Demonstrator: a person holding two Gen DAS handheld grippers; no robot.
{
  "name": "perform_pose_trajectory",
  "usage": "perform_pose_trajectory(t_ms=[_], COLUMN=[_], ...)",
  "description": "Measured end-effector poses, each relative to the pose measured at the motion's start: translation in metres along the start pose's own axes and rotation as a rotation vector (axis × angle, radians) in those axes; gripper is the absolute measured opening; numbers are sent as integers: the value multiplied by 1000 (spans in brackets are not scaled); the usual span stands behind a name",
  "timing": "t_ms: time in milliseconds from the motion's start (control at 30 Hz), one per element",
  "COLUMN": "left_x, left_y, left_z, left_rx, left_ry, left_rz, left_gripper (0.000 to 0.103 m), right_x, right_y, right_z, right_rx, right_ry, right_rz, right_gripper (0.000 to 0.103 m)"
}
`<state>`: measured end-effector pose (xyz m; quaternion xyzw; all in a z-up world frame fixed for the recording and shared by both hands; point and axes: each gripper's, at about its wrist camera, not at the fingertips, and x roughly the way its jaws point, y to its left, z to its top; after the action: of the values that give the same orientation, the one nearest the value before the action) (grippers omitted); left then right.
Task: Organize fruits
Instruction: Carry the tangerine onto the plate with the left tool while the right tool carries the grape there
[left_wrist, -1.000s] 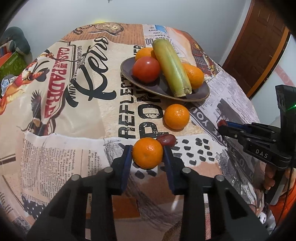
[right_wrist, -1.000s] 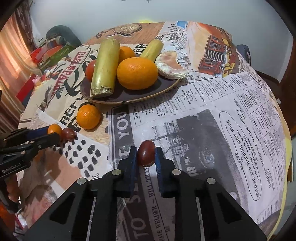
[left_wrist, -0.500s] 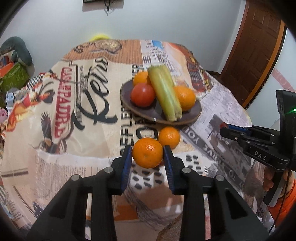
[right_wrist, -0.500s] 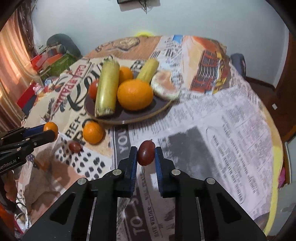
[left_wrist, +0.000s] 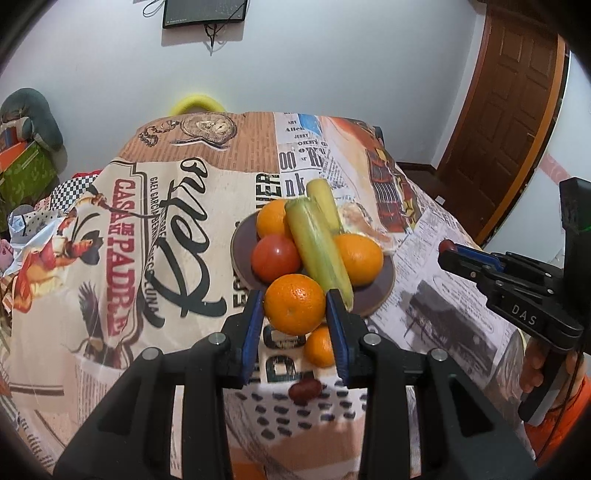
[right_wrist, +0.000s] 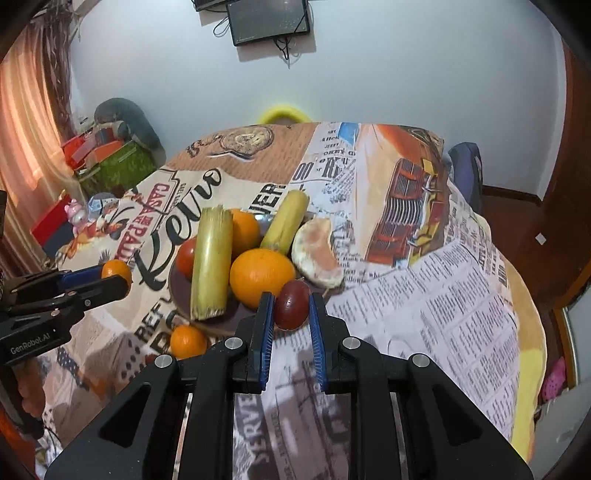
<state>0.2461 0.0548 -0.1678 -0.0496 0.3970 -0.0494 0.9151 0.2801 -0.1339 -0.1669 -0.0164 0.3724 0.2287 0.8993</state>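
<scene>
My left gripper (left_wrist: 295, 310) is shut on a mandarin (left_wrist: 294, 304), held in the air in front of the dark plate (left_wrist: 384, 280). The plate carries two oranges, a tomato (left_wrist: 275, 257) and two corn cobs (left_wrist: 317, 247). My right gripper (right_wrist: 291, 314) is shut on a small dark red fruit (right_wrist: 292, 303), lifted near the plate's (right_wrist: 177, 288) right side. A second mandarin (left_wrist: 319, 347) and another dark red fruit (left_wrist: 305, 388) lie on the tablecloth below the plate. Each gripper shows in the other's view, the left gripper (right_wrist: 116, 275) and the right gripper (left_wrist: 447, 249).
A printed cloth (left_wrist: 147, 229) covers the round table. A peeled fruit piece (right_wrist: 317, 251) lies at the plate's right rim. A brown door (left_wrist: 506, 110) stands right, boxes and toys (right_wrist: 107, 155) left of the table. A hand (left_wrist: 546, 369) holds the right gripper's handle.
Both grippers have risen with their fruits and tilted up, so the wall and screen come into view. The table and plate sit lower and farther in both views.
</scene>
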Motion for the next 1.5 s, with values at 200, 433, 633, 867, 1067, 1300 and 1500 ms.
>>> perform_pose_trajectory(t_ms=[200,433,633,867,1067,1300,1500], left_x=[15,36,54,61,60,42,21], left_y=[3,7,9,12,12,10,13], left_z=[9,13,9,8,5,8,4], left_rx=[-11,-24,-27,-36,-57,-50,-40], left_ry=[3,22,60,79,83,51,37], left_rz=[3,3,1,4,-3,2,16], left_gripper=[34,34,34,34,43,43,43], right_x=[17,41,65,71,69,49,29], right_y=[-8,-16,-19,-19,-18,-13,-1], right_z=[9,12,10,12,10,12,11], right_rx=[6,21,29,13,-7,-23,-28], right_ry=[4,37,96,112,125,93,68], right_rz=[-9,-5,18,35,27,23,47], right_gripper=[17,17,18,18,28,33,33])
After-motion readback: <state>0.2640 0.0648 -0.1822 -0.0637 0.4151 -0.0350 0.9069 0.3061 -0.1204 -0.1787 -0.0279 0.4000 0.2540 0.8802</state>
